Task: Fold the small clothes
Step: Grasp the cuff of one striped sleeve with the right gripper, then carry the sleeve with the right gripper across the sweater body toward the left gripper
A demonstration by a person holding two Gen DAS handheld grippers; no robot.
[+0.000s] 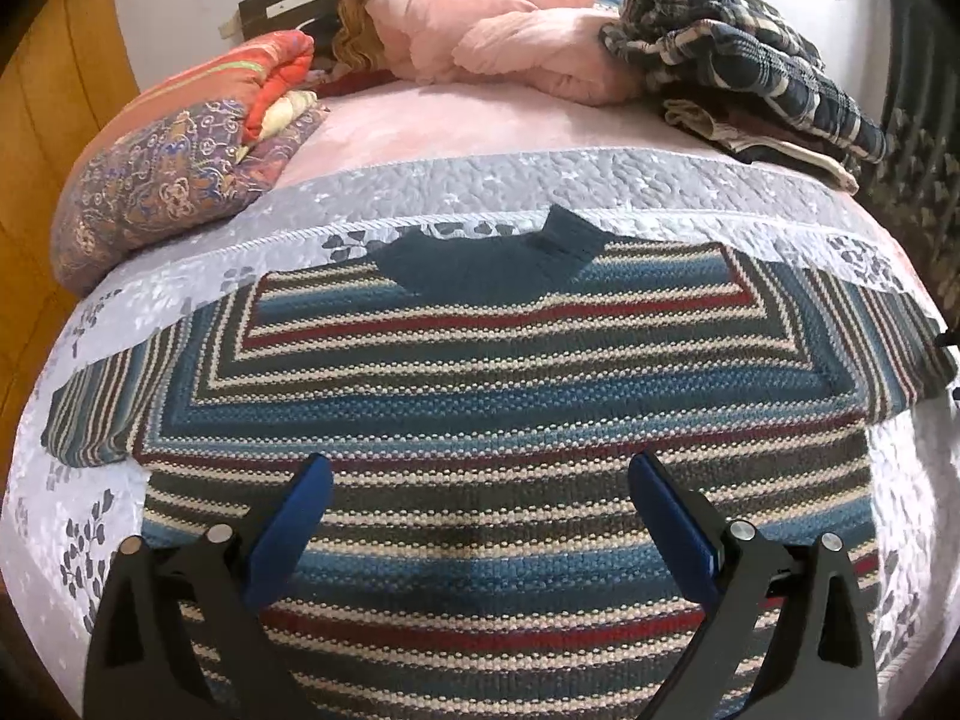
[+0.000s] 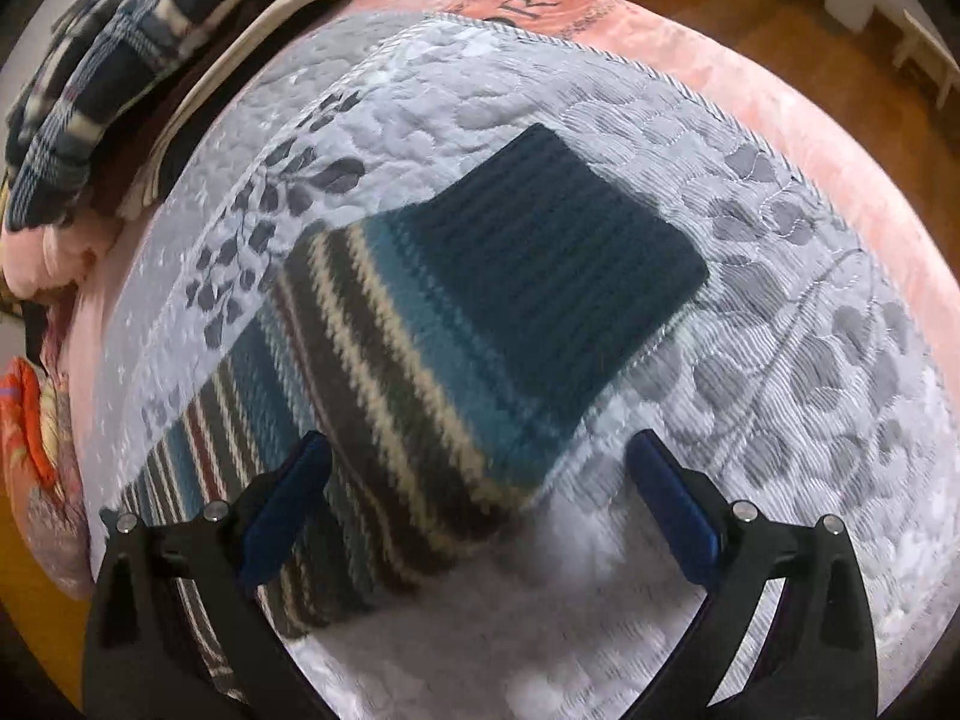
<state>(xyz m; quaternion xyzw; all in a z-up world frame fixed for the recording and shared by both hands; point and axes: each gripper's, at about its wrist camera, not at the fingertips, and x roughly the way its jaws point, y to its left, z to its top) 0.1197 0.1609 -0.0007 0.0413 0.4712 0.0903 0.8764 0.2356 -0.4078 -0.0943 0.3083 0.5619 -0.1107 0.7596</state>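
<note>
A striped knit sweater (image 1: 480, 396) in blue, grey, cream and red lies flat on the bed, its dark teal collar (image 1: 510, 258) pointing away. My left gripper (image 1: 480, 468) hovers over its lower body, open, nothing between the blue pads (image 1: 288, 534). In the right wrist view one sleeve (image 2: 420, 396) stretches out over the quilt, ending in a dark teal ribbed cuff (image 2: 564, 252). My right gripper (image 2: 480, 450) stands open above the striped part of that sleeve, holding nothing.
A grey-white quilted cover (image 1: 540, 186) with leaf print lies under the sweater. Behind are a patterned folded quilt (image 1: 174, 180), pink bedding (image 1: 510, 48) and a plaid blanket pile (image 1: 732, 60). Wooden floor (image 2: 780, 18) lies beyond the bed's pink edge (image 2: 690, 42).
</note>
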